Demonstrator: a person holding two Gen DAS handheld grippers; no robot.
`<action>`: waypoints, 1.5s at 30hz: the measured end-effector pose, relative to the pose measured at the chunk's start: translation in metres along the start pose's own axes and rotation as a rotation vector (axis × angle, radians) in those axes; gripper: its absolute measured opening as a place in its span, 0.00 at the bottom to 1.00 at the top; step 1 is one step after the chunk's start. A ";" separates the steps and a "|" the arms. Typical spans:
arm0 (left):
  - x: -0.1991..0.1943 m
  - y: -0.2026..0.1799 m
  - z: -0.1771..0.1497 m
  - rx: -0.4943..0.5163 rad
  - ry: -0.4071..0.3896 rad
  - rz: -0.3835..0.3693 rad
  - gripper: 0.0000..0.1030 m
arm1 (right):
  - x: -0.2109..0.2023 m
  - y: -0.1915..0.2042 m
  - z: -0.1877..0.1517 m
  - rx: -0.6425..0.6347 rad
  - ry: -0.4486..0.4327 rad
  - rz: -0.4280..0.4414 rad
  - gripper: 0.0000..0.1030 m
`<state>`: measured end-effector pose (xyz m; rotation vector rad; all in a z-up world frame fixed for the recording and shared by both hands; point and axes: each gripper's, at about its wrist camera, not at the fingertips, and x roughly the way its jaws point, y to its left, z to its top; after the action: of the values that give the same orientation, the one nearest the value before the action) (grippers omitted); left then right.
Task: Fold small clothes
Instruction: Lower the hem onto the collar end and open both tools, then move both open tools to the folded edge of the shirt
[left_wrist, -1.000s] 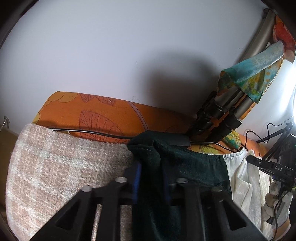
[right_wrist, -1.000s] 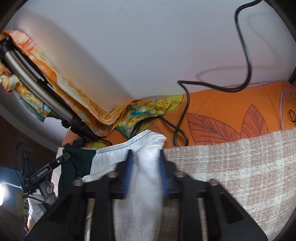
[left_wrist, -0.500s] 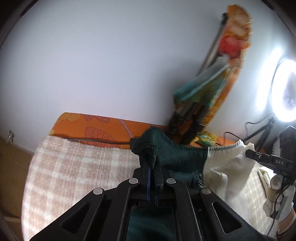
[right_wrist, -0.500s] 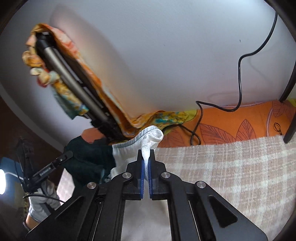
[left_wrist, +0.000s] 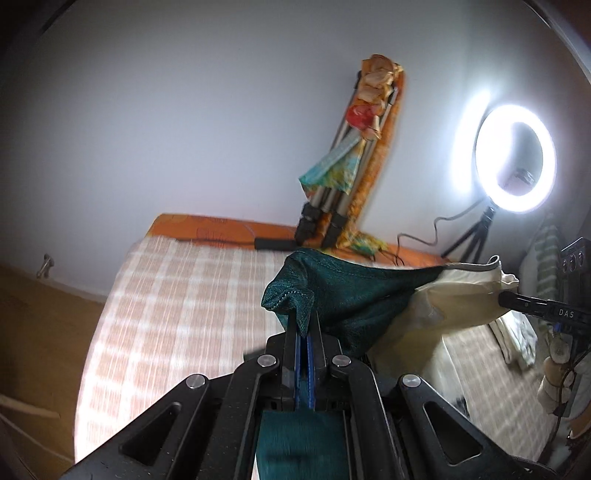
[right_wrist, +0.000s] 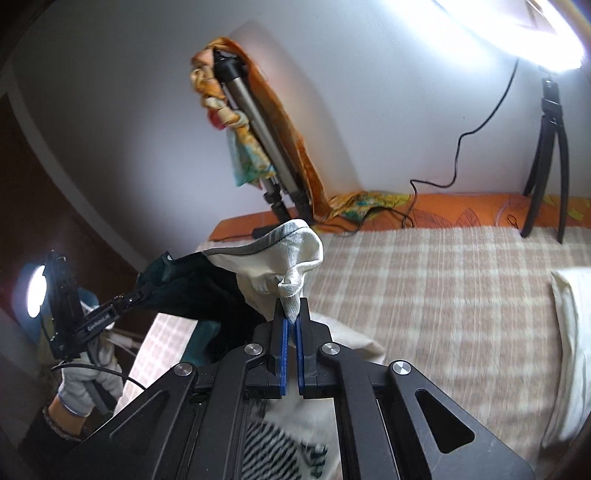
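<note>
Both grippers hold one small garment (left_wrist: 354, 295), half dark green, half cream, lifted clear above the checked blanket (left_wrist: 177, 302).

Left gripper (left_wrist: 303, 334): blue pads pressed together, pinching the green corner; the cloth bunches above the fingertips and hangs through below them.

Right gripper (right_wrist: 291, 319): pads pinching the cream corner (right_wrist: 291, 266), which is gathered in a twisted knot just above the tips. A striped print shows on the cream cloth under the gripper frame.

The garment stretches between the two grips, top edge taut, above the blanket's middle.

Far edge of the bed: orange leaf-print sheet (right_wrist: 461, 212), a folded tripod (right_wrist: 255, 125) leaning on the wall with patterned cloth (right_wrist: 295, 155) draped over it, black cable (right_wrist: 458, 147), lit ring light (left_wrist: 515, 162) on a small stand.
</note>
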<state>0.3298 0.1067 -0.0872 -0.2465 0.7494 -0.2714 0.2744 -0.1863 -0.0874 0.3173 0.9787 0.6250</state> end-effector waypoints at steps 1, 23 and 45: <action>-0.007 -0.001 -0.008 0.002 0.004 0.000 0.00 | -0.004 0.002 -0.007 -0.004 0.004 -0.003 0.02; -0.110 0.017 -0.159 0.150 0.146 0.002 0.18 | -0.060 0.029 -0.176 -0.175 0.090 -0.158 0.04; -0.064 -0.022 -0.175 0.055 0.234 0.046 0.34 | -0.046 -0.002 -0.207 0.067 0.237 -0.066 0.32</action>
<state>0.1592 0.0851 -0.1634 -0.1457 0.9764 -0.2798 0.0816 -0.2217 -0.1680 0.2724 1.2349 0.5790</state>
